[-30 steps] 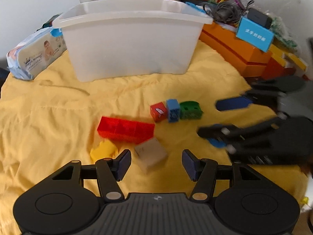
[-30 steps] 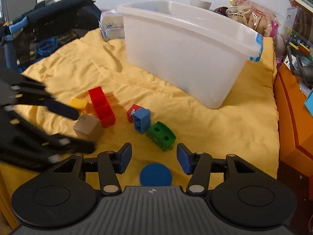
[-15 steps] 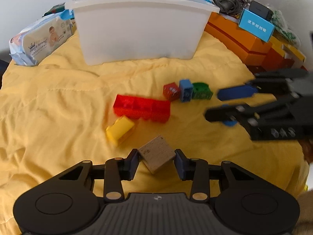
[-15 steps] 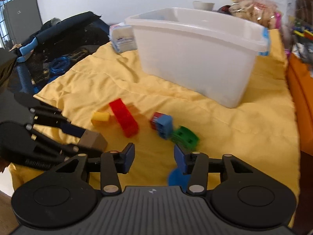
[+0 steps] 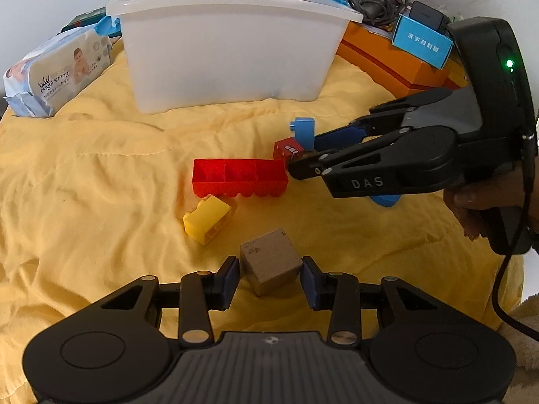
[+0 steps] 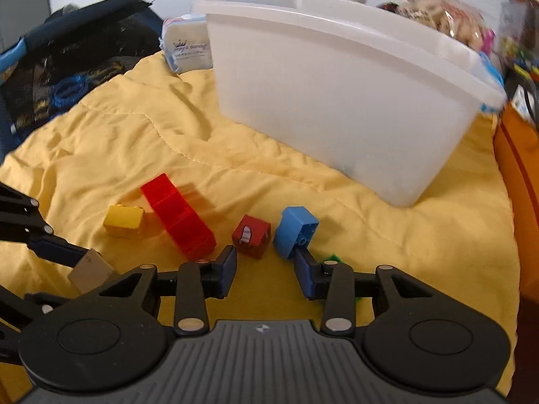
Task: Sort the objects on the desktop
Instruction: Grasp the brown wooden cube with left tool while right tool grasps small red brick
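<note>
My left gripper (image 5: 271, 281) is shut on a wooden cube (image 5: 271, 266), which rests on the yellow cloth (image 5: 101, 175); the right wrist view shows that cube (image 6: 89, 269) at lower left. A yellow brick (image 5: 207, 219) and a long red brick (image 5: 239, 176) lie just beyond it. My right gripper (image 6: 266, 266) has its jaws closing, with a small red cube (image 6: 251, 235) at their mouth and no pad pressing on it. A blue brick (image 6: 296, 227) leans tilted against the right finger. From the left wrist view the right gripper (image 5: 305, 155) reaches in from the right.
A big white bin (image 5: 229, 50) stands behind the toys. A pack of wet wipes (image 5: 57, 74) lies to its left, orange boxes (image 5: 387, 57) to its right. A blue disc (image 5: 387, 198) lies under the right gripper. A green block (image 6: 333, 256) peeks out behind the right finger. A black bag (image 6: 67, 50) borders the cloth's left.
The left gripper advanced and shut on the wooden cube, then held still. The right gripper moved forward from the blue disc to the red cube, narrowing its jaws; the blue brick has tipped.
</note>
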Available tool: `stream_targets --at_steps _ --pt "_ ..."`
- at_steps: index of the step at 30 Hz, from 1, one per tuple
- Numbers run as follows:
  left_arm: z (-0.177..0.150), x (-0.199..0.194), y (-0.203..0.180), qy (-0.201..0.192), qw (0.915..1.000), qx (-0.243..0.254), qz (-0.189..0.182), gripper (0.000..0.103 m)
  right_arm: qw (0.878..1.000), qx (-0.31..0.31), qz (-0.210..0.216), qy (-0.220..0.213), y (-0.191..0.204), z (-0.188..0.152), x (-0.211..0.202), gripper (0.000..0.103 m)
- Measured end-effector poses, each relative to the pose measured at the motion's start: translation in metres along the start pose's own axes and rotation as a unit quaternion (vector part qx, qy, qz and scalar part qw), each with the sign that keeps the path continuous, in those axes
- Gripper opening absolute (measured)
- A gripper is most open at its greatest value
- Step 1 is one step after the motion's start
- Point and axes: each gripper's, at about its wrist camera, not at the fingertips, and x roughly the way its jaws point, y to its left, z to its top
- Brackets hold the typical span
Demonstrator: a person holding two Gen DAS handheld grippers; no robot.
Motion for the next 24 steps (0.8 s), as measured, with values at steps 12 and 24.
stream_targets --at_steps 12,24 --pt "-0.001 0.001 0.005 0.0 0.9999 0.007 -0.007 0.042 1.0 -0.011 -0.013 -0.01 0.013 0.0 -0.012 0.04" --pt "-0.001 0.004 0.004 -0.007 0.9999 0.009 0.0 0.04 1.0 -0.004 0.011 0.003 0.013 0.005 0.005 0.029"
